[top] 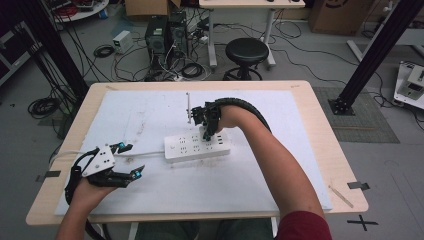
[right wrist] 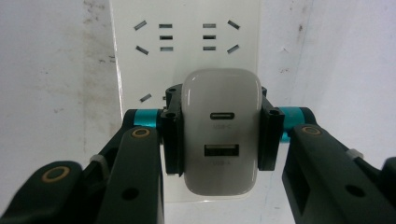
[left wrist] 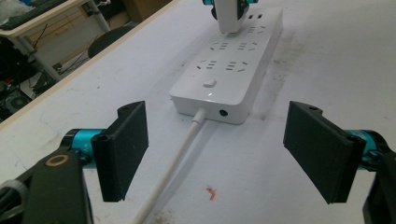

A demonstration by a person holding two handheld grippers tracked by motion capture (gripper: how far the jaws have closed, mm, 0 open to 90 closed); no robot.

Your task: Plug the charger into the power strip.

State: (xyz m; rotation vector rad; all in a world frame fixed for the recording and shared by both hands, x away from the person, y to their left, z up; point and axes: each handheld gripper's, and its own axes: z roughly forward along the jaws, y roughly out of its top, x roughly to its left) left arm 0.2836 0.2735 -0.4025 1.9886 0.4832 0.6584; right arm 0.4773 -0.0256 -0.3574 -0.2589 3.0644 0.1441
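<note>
The right hand-held gripper [right wrist: 212, 135] clamps a white USB charger [right wrist: 221, 133] from both sides, directly over the power strip [top: 197, 145] at mid-counter. If its prongs miss the slots, pressing down could tip the charger or shove the unheld strip. The left hand-held gripper [left wrist: 233, 151] sits wide open and empty near the counter's left edge, facing the strip's cord [left wrist: 175, 163]. No containers are present.

In the right gripper view, the white charger [right wrist: 221, 130] carries faint grey print: "USB-C" under its upper oval port and, at 6 o'clock from that, "USB-A" under the rectangular port. Nothing else is legible.
</note>
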